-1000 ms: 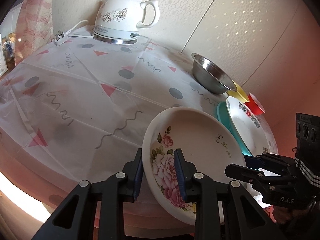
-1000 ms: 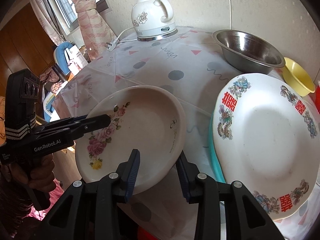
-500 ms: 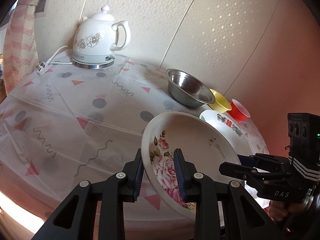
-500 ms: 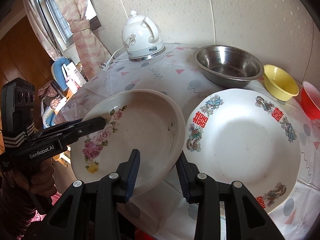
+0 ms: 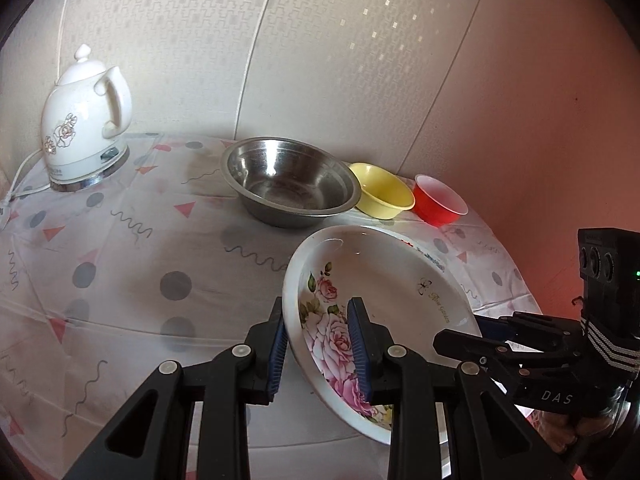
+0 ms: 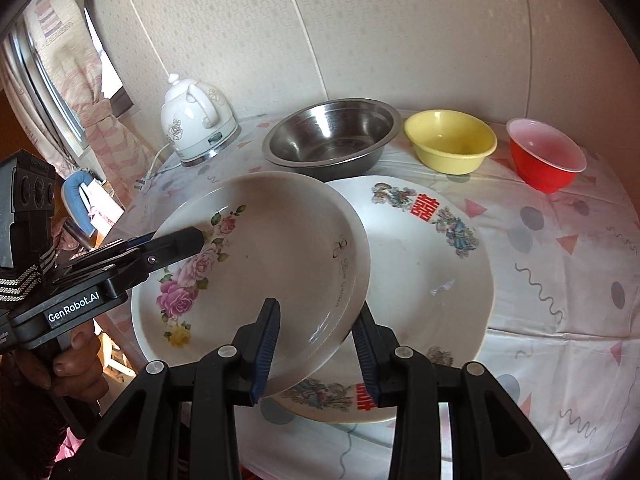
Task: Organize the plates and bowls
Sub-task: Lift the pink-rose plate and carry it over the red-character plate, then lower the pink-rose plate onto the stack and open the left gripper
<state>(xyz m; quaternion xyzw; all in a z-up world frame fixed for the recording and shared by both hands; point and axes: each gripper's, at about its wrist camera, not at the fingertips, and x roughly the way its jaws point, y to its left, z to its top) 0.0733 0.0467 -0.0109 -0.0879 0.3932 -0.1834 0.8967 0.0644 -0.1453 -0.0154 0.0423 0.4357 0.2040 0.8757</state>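
Both my left gripper [image 5: 318, 344] and right gripper [image 6: 316, 350] pinch the rim of the rose plate [image 6: 256, 264], tilted above the bigger plate [image 6: 432, 280]. It looks glazed, slippery and fragile, so I hold opposite rims.

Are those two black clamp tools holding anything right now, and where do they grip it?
Both hold one white rose-patterned plate by its rim: the left gripper at the rose-printed edge, the right gripper at the opposite edge.

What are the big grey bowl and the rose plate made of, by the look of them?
Grey bowl: metal, likely stainless steel, with a brushed sheen and mirror-like glare. Rose plate: glossy white with printed flowers, probably glazed ceramic, though melamine can't be ruled out.
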